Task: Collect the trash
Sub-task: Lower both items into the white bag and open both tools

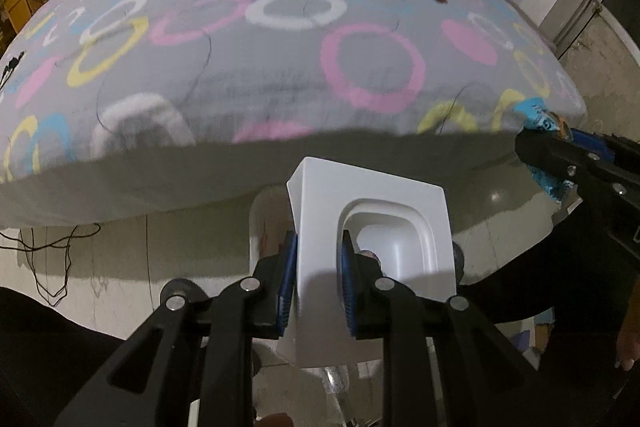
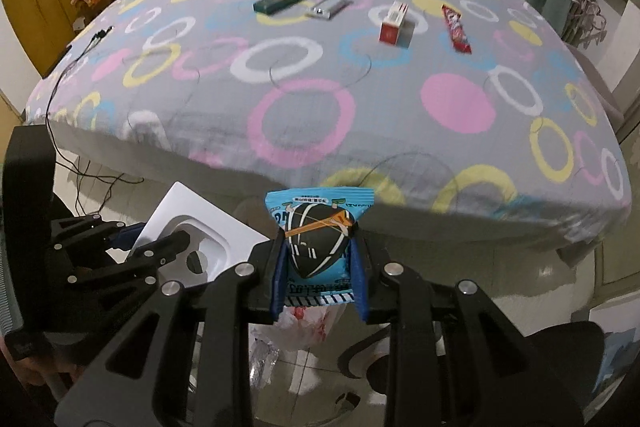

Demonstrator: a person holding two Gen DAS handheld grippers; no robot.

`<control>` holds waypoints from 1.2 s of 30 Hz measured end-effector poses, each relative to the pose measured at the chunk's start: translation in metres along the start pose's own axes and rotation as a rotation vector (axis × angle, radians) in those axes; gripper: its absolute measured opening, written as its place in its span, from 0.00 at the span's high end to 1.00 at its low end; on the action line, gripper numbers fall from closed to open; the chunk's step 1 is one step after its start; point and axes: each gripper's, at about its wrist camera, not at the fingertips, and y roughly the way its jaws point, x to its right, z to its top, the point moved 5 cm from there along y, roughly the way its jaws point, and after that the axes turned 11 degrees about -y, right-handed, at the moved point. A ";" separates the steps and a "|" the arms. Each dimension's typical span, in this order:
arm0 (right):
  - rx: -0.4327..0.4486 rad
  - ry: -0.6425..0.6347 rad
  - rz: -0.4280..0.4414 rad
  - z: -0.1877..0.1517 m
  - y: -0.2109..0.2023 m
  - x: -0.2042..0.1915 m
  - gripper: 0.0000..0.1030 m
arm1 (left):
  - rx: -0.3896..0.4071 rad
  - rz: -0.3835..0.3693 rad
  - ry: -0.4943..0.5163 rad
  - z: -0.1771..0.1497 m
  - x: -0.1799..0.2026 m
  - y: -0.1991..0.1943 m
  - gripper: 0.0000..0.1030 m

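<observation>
showing black oval art, blue snack packet [image 2: 320, 227].

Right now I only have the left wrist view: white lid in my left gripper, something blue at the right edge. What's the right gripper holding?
Observer: Right gripper is shut on a blue snack packet with a black oval print, pinched at both sides.
Operator: Anything under it?
Observer: A white plastic bag with red print shows directly below the packet.
</observation>
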 end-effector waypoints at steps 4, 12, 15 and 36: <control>-0.017 0.003 0.013 -0.008 0.014 -0.004 0.75 | -0.035 0.018 0.011 -0.011 -0.004 0.014 0.79; -0.073 0.039 0.041 -0.026 0.055 -0.008 0.75 | -0.092 0.055 -0.006 -0.020 -0.021 0.051 0.79; -0.091 0.042 0.048 -0.032 0.070 -0.010 0.75 | -0.106 0.054 -0.007 -0.019 -0.024 0.062 0.78; -0.272 0.068 0.101 -0.044 0.170 -0.012 0.74 | -0.280 0.080 0.026 -0.022 -0.033 0.141 0.75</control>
